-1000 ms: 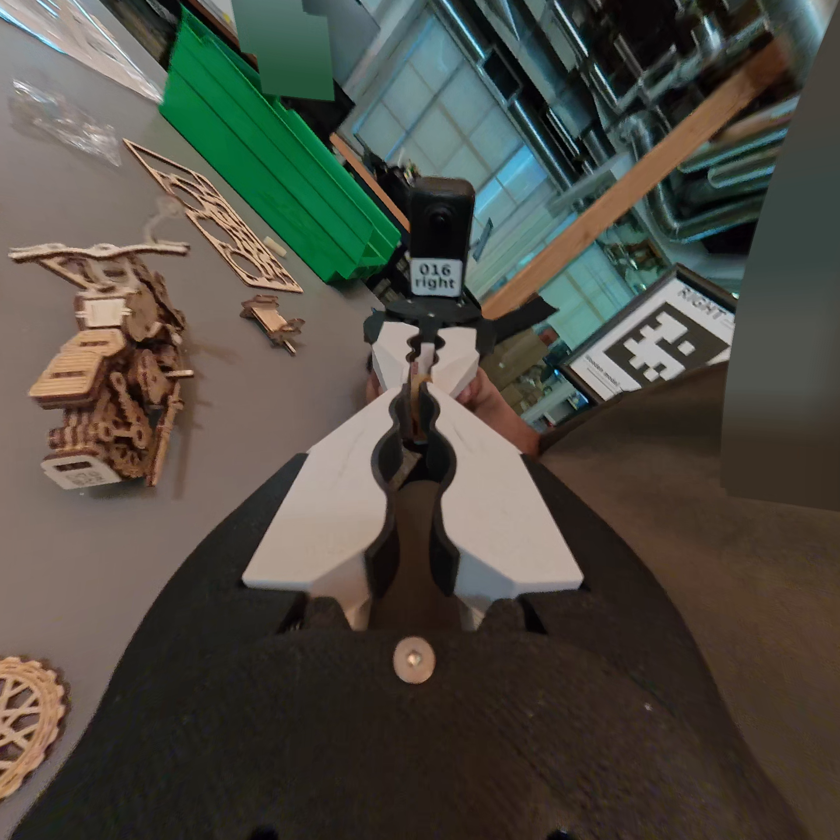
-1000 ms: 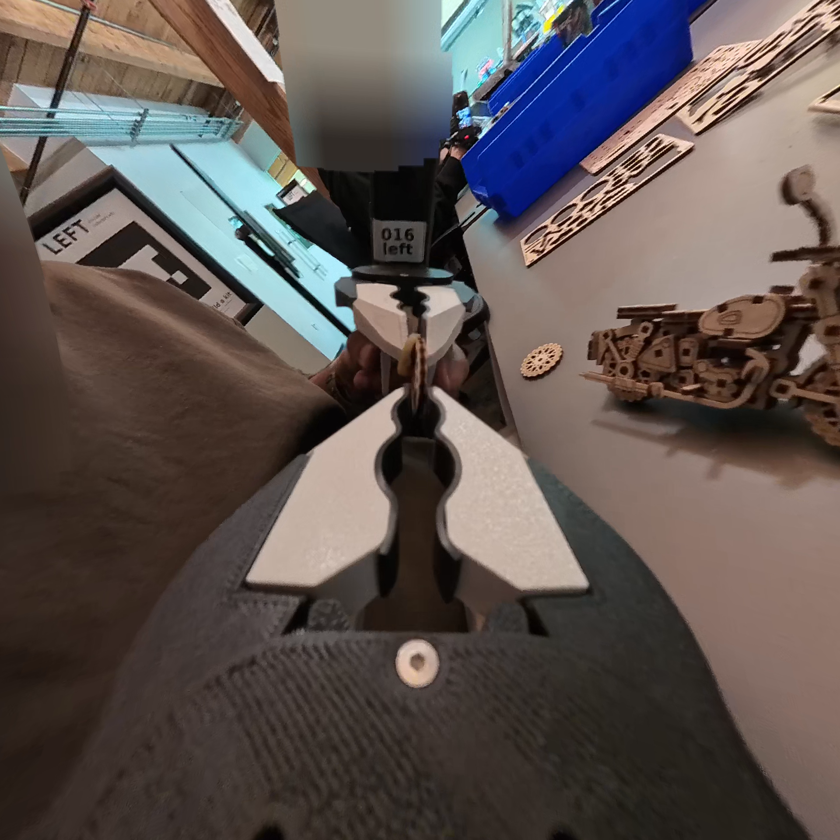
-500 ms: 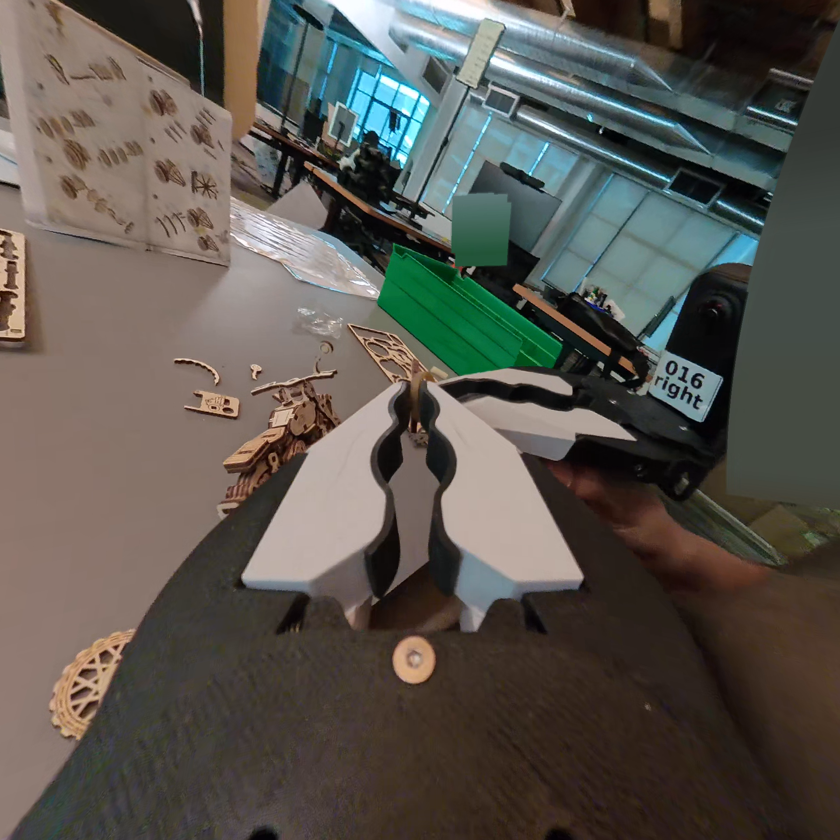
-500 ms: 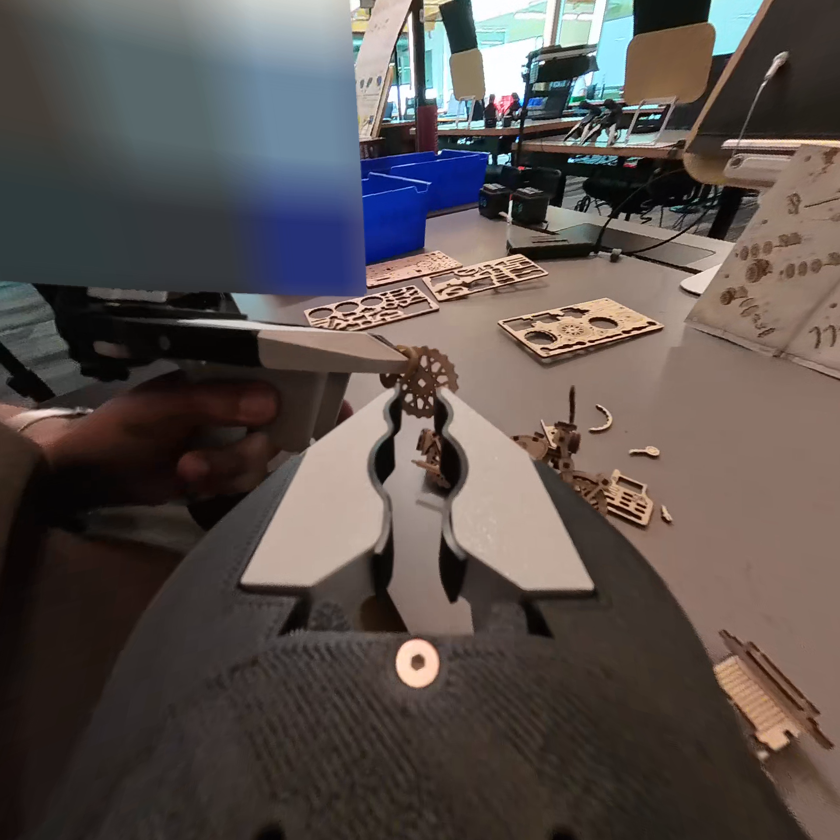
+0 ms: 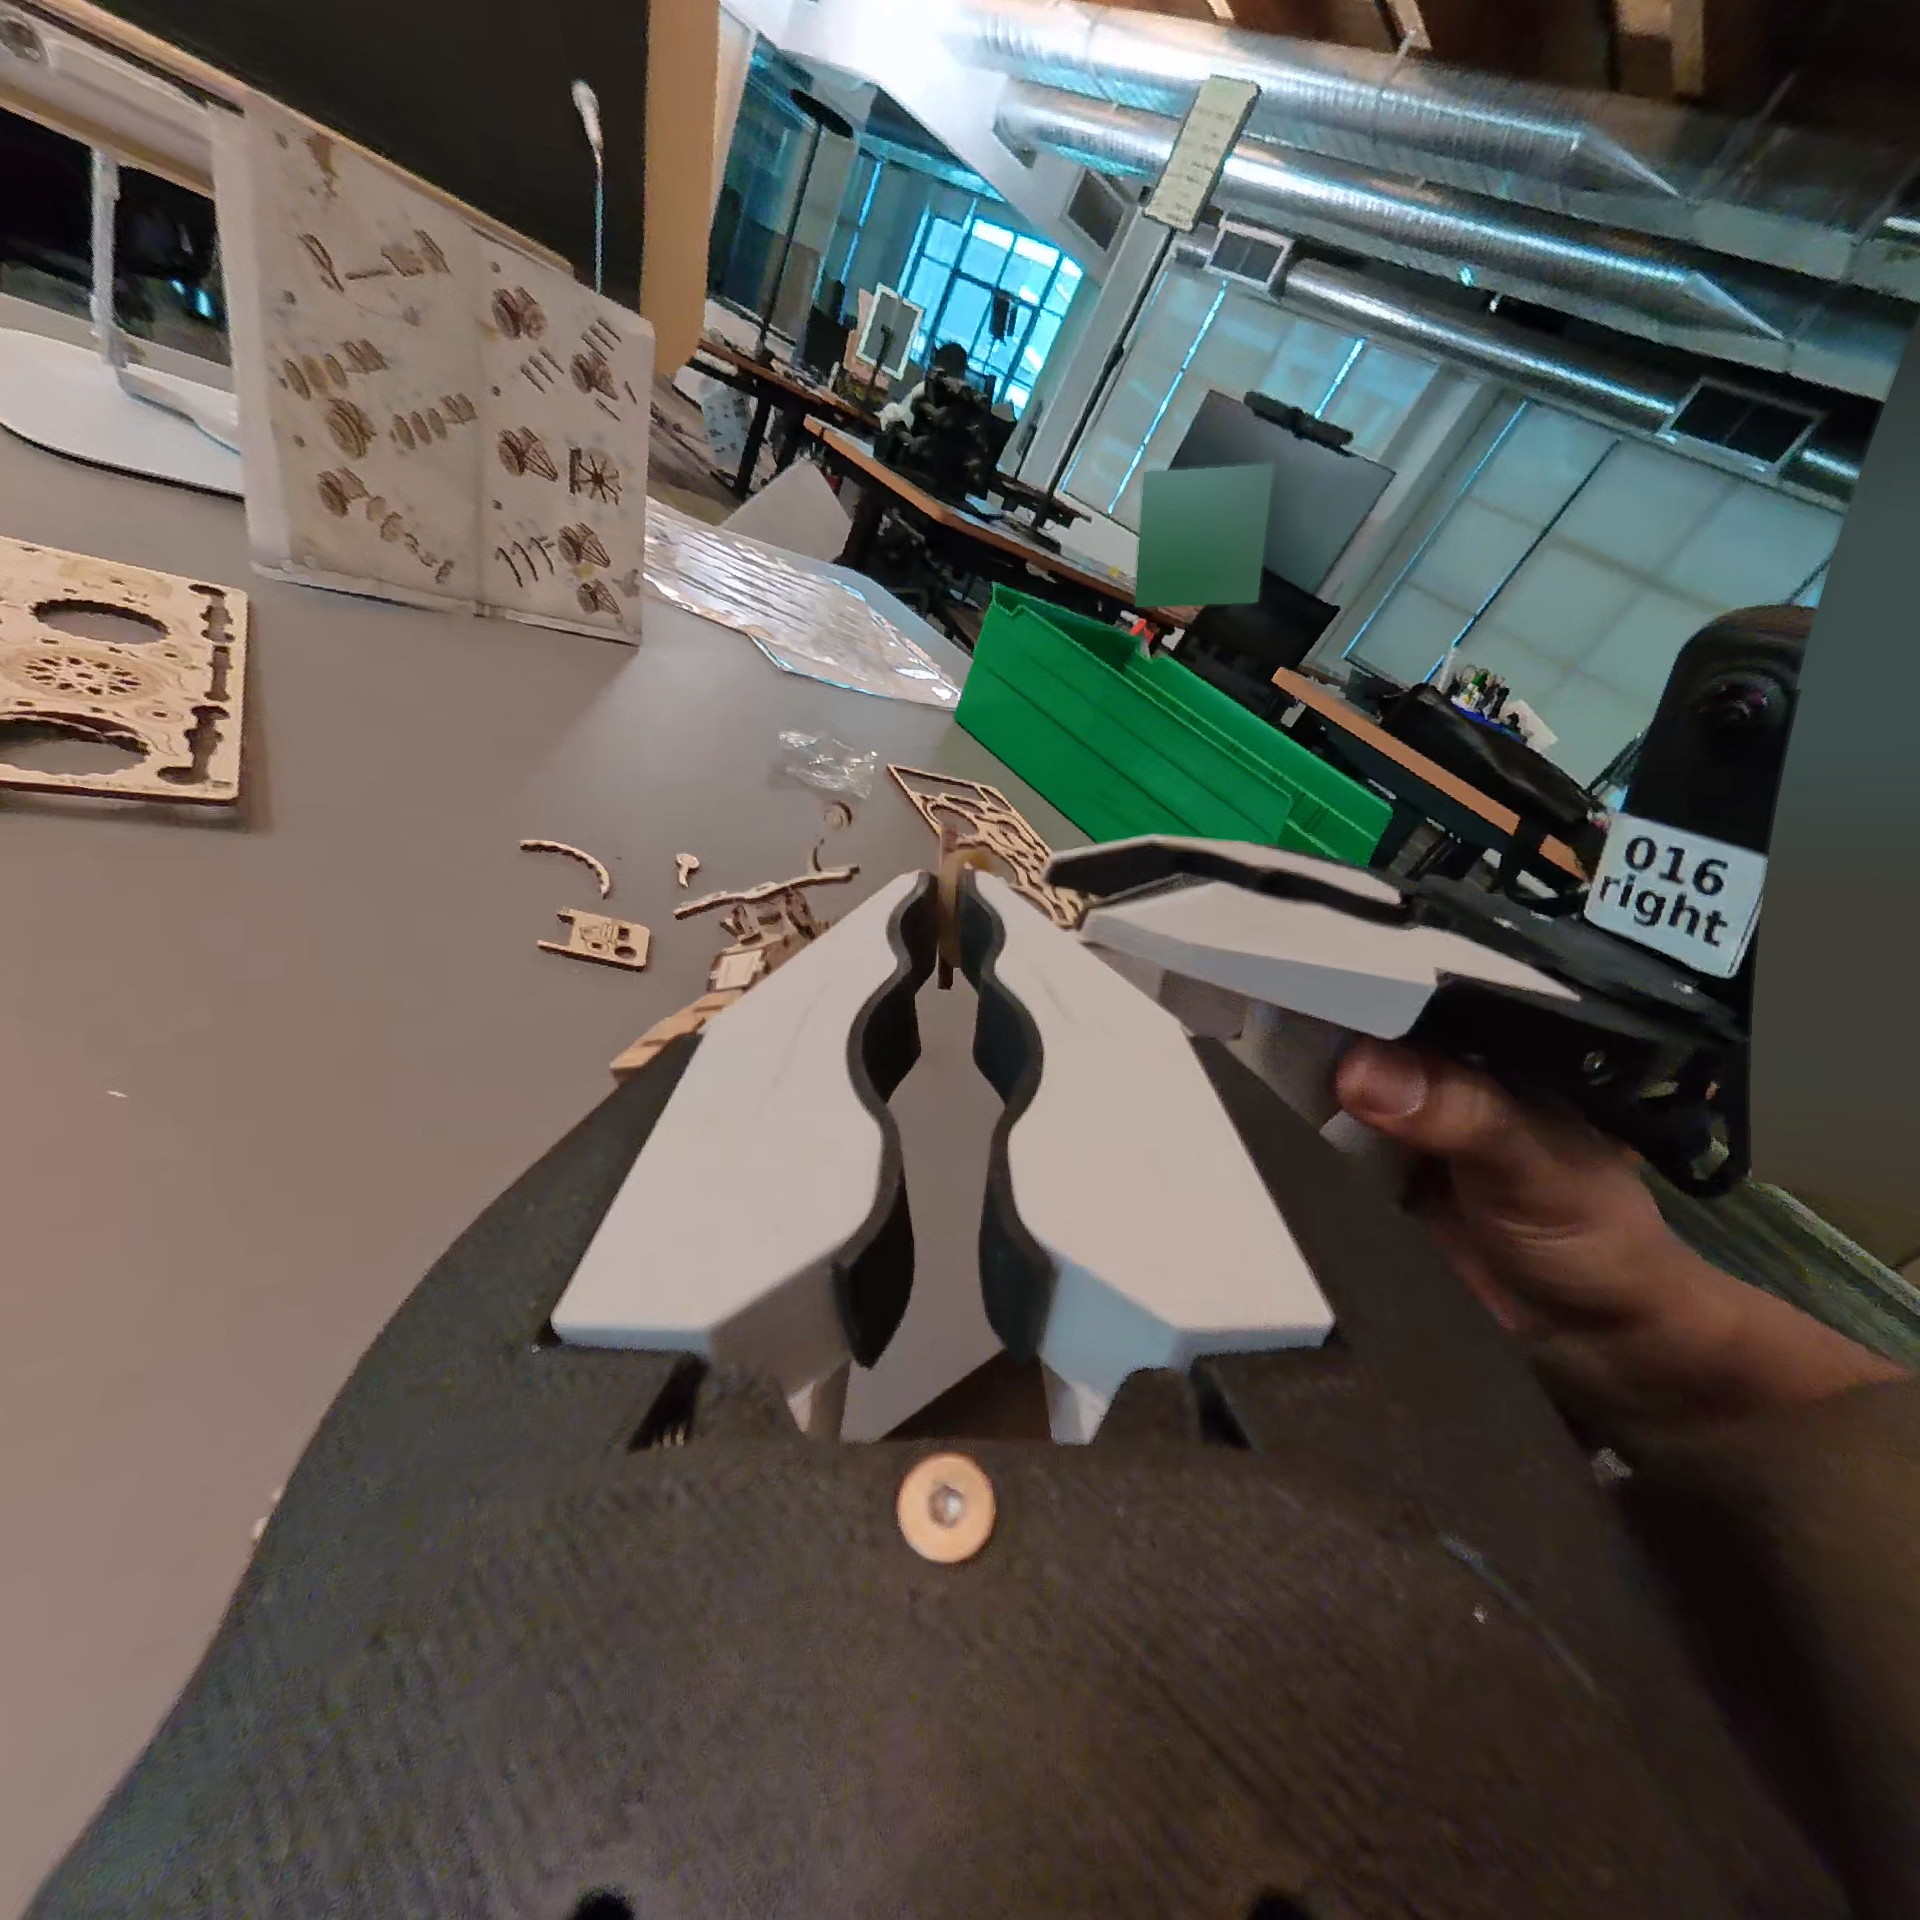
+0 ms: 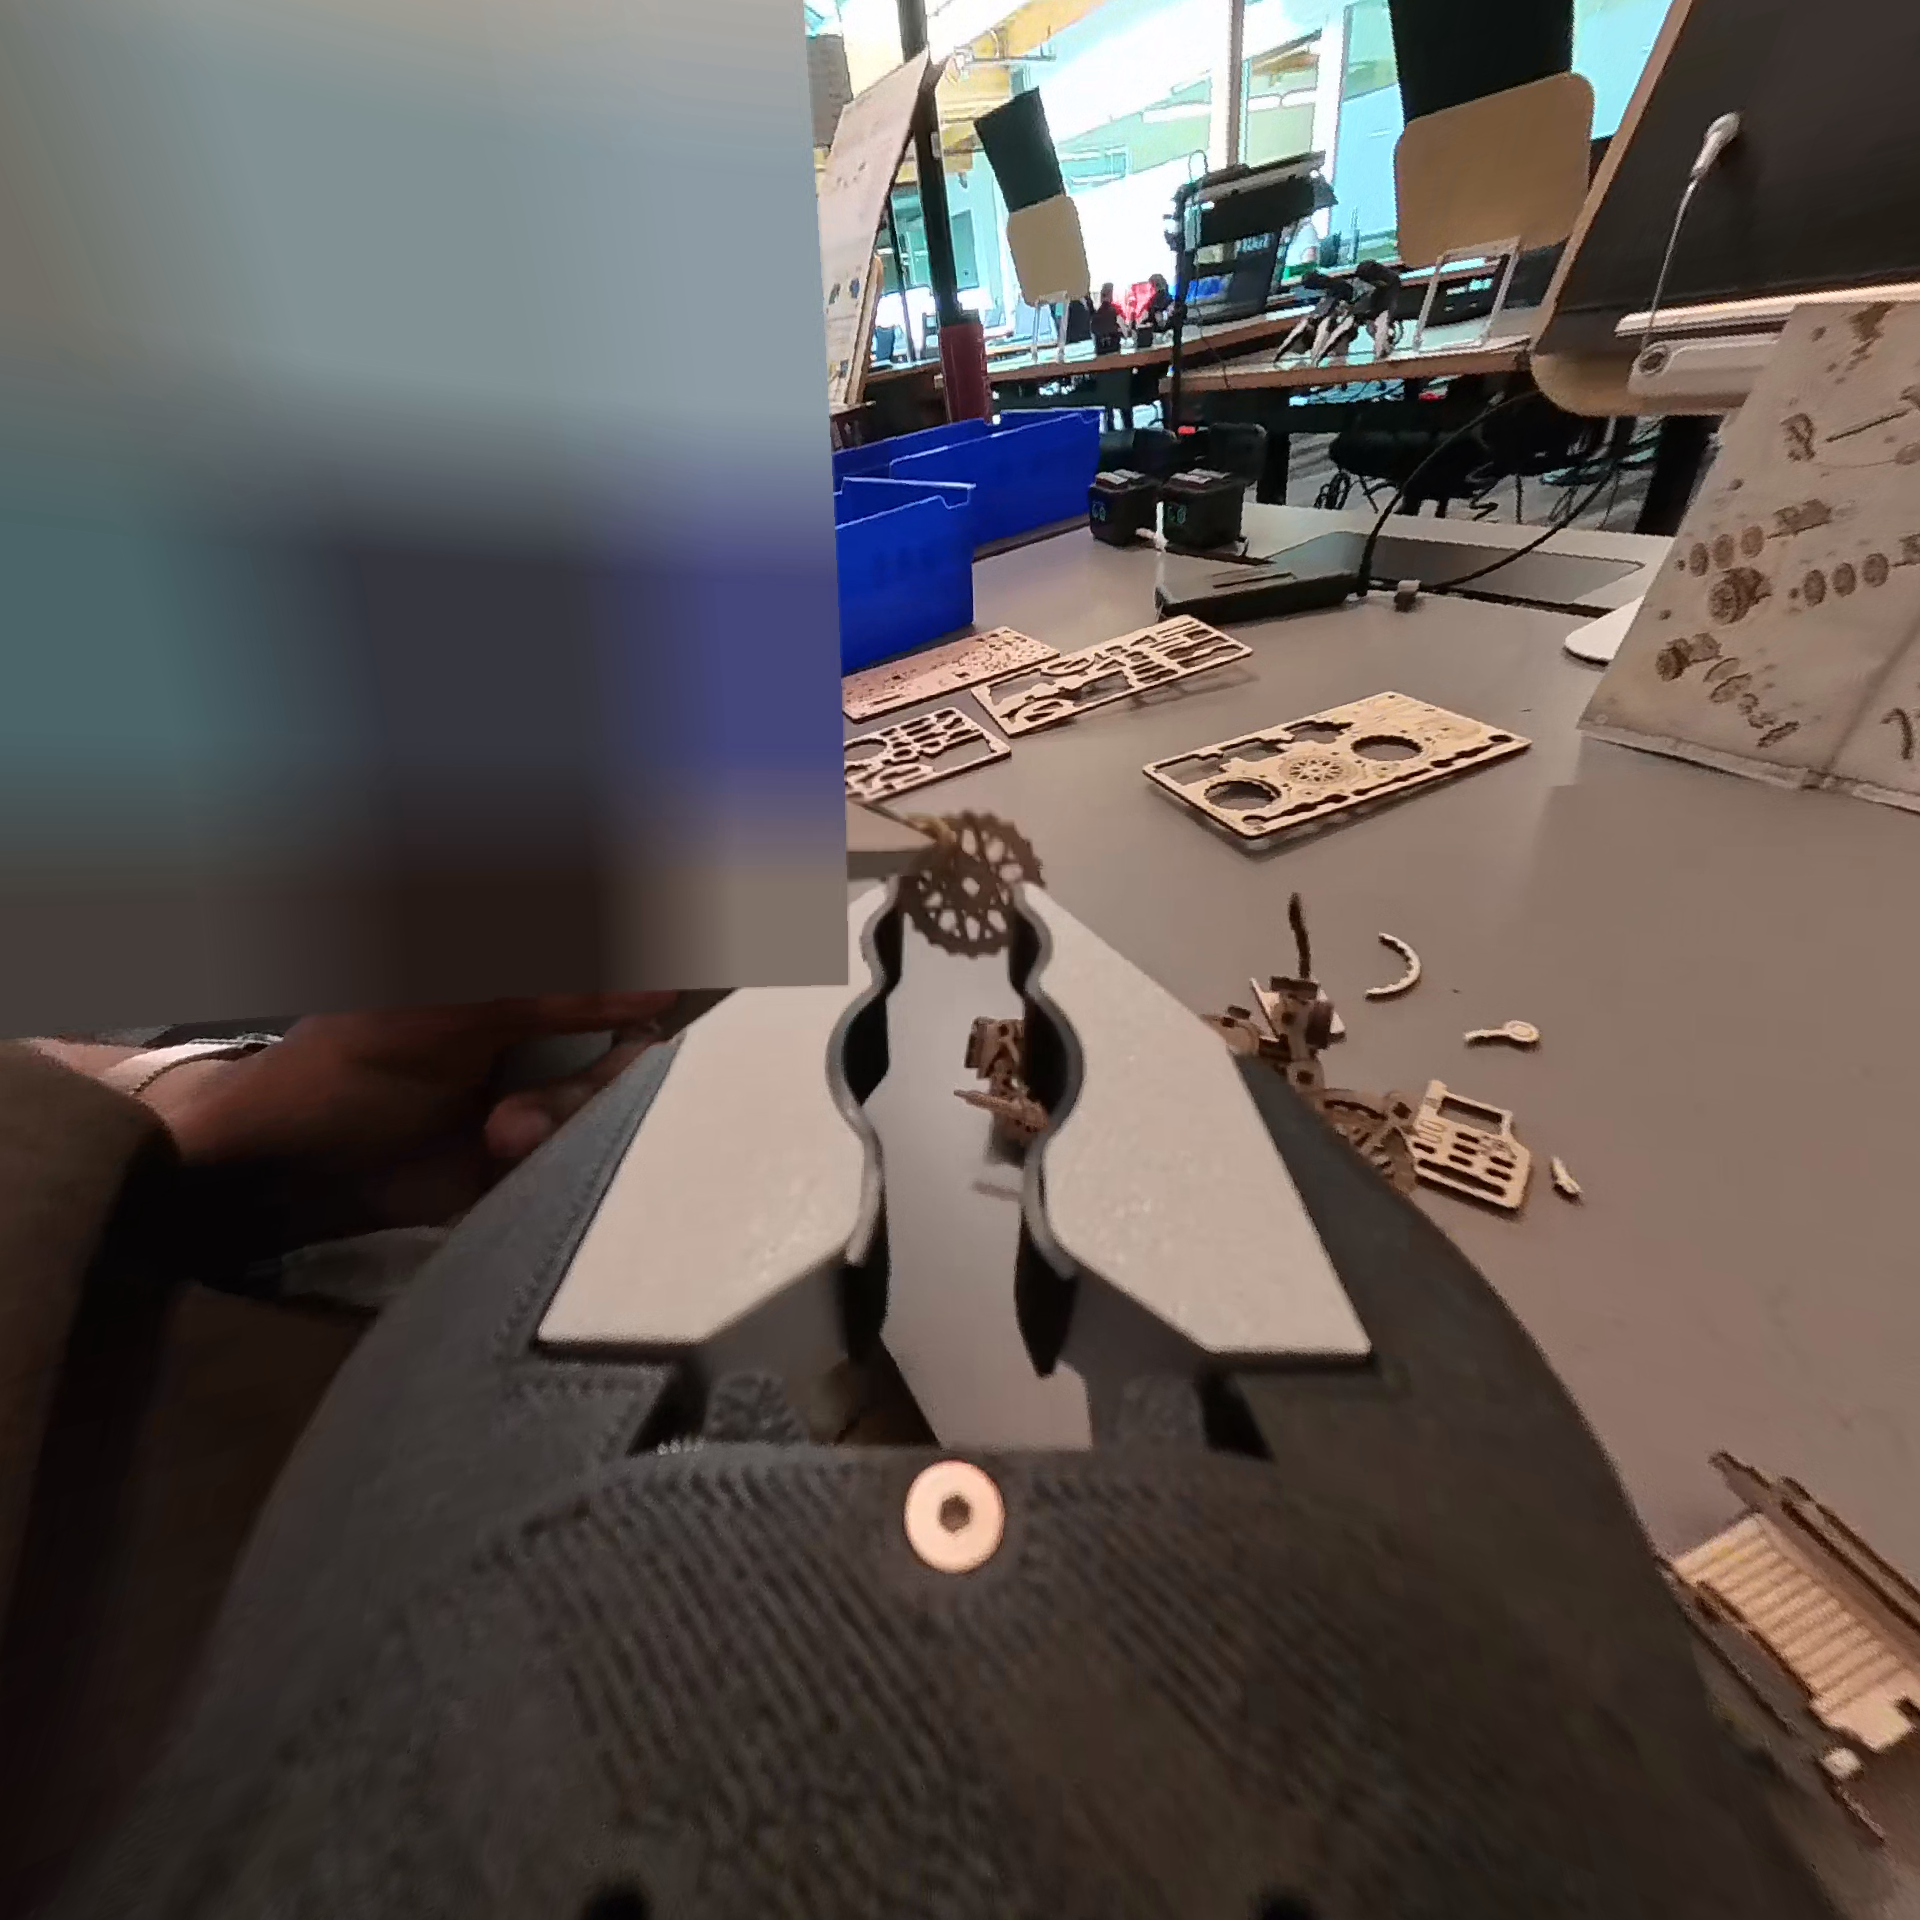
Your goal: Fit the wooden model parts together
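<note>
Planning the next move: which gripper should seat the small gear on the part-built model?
Left, probably. The left gripper is shut on the gear; the right gripper is open and empty beside it, free to steady the model.

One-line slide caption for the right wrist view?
Wooden gear at the right gripper's fingers, loose parts on grey table.

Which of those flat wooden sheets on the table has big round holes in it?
The wooden sheet lying alone nearest the propped instruction page. It has round holes; the three sheets by the blue bins have small cutouts.

Bright window daylight, fisheye-warped, slightly blurred
</note>
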The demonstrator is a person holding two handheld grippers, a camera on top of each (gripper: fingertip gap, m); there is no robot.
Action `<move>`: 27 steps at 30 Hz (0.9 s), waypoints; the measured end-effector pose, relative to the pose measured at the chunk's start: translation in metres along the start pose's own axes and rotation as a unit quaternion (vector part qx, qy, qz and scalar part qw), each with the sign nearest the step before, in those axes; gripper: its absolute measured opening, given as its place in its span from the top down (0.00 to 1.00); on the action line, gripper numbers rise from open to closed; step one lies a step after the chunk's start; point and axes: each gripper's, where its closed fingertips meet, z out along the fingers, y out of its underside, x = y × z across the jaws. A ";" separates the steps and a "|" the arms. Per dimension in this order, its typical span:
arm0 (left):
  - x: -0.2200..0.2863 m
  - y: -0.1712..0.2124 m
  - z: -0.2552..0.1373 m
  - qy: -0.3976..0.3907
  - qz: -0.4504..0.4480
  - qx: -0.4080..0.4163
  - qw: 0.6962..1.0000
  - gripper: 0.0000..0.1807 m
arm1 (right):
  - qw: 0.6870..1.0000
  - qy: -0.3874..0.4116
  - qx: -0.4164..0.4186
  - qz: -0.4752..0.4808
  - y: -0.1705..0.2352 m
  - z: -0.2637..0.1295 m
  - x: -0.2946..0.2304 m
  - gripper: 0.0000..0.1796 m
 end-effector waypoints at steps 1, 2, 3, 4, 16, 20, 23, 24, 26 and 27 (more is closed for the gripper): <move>0.002 0.003 0.001 0.003 0.003 -0.007 1.000 0.99 | 1.000 -0.006 0.001 0.004 0.000 0.000 -0.001 0.90; 0.004 0.005 0.002 0.006 0.008 -0.010 1.000 0.99 | 1.000 -0.010 -0.001 0.008 0.001 0.001 -0.002 0.89; 0.006 0.007 0.003 0.009 0.017 -0.014 1.000 0.99 | 1.000 -0.013 -0.006 0.012 0.003 0.002 -0.002 0.89; 0.009 0.008 0.003 0.012 0.025 -0.015 0.999 0.99 | 1.000 -0.012 -0.010 0.015 0.005 0.002 -0.002 0.90; 0.015 0.014 0.004 0.031 0.033 -0.031 0.998 0.98 | 0.996 -0.051 -0.024 0.070 0.011 0.000 0.003 1.00; 0.017 0.023 0.004 0.038 0.056 -0.063 0.996 0.99 | 0.999 0.004 -0.047 0.003 0.013 -0.004 0.020 1.00; 0.014 0.022 0.003 0.023 0.062 -0.061 0.996 0.99 | 0.998 0.024 -0.055 -0.037 0.008 -0.011 0.029 1.00; 0.010 0.019 0.003 0.016 0.063 -0.057 0.996 0.99 | 0.998 0.015 -0.051 -0.026 0.008 -0.011 0.026 1.00; 0.002 0.011 0.002 0.012 0.049 -0.041 0.998 0.99 | 0.999 -0.004 -0.046 -0.001 0.011 -0.010 0.020 1.00; -0.001 0.008 0.002 0.011 0.036 -0.035 0.999 0.99 | 0.999 -0.010 -0.043 0.014 0.013 -0.008 0.017 1.00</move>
